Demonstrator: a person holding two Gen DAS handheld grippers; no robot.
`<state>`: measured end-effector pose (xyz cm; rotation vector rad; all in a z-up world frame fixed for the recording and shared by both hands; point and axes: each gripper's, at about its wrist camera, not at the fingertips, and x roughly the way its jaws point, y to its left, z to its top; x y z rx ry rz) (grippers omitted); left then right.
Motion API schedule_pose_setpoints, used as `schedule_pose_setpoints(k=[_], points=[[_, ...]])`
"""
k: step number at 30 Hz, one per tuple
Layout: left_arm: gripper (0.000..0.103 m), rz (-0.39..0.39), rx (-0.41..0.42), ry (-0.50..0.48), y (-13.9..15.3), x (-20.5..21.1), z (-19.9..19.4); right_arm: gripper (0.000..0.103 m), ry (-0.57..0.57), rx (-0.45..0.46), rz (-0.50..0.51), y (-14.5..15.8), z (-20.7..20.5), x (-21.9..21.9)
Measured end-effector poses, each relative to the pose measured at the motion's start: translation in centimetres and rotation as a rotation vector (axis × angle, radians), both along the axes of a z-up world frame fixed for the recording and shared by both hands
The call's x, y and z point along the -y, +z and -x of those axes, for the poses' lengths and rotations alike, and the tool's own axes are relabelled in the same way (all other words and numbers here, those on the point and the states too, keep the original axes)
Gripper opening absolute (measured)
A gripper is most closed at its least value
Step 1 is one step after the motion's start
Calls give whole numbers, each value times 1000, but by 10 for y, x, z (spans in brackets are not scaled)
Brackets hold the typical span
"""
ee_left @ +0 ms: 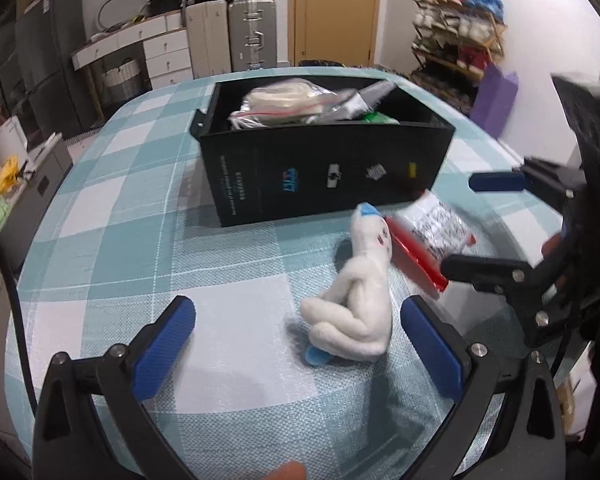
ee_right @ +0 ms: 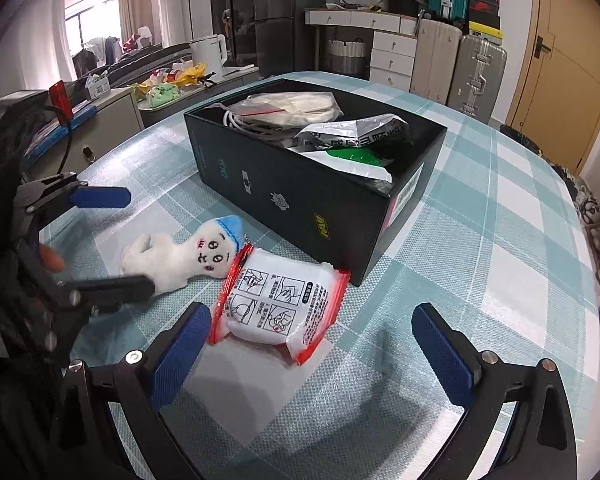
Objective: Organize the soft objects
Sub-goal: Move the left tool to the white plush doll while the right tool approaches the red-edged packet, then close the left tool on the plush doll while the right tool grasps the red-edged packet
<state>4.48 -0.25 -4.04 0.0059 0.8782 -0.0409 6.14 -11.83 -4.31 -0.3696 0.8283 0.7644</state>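
Note:
A white plush doll with a blue cap (ee_left: pixel 360 284) (ee_right: pixel 180 254) lies on the checked tablecloth in front of a black box (ee_left: pixel 324 172) (ee_right: pixel 300 188). A white soft packet with red edges (ee_left: pixel 428 240) (ee_right: pixel 280 304) lies beside the doll, near the box's corner. My left gripper (ee_left: pixel 296 344) (ee_right: pixel 116 240) is open, its fingers either side of the doll's legs, not touching. My right gripper (ee_right: pixel 308 344) (ee_left: pixel 468 224) is open just in front of the packet, which lies between and ahead of its fingers.
The box holds several bagged soft items (ee_left: pixel 288 104) (ee_right: pixel 300 116). The table (ee_left: pixel 112 216) (ee_right: pixel 480 240) has a rounded edge. Suitcases (ee_left: pixel 252 36), drawers (ee_right: pixel 392 60), a door (ee_left: pixel 336 8) and a shoe rack (ee_left: pixel 460 36) stand behind it.

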Motion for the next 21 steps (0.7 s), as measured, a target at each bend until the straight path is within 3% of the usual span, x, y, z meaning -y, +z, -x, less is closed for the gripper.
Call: schedule_pose_setpoints(k=[3, 8, 14, 21], points=[[103, -40, -15, -6, -4, 6, -2, 102, -6, -15, 2, -3, -2, -1], [103, -31, -31, -19, -6, 8, -5, 100, 2, -16, -9, -2, -1, -3], [102, 3, -42, 4, -7, 2, -6, 82, 4, -31, -1, -6, -2, -8], [102, 6, -28, 3, -7, 3, -6, 71, 21, -31, -8, -5, -2, -8]])
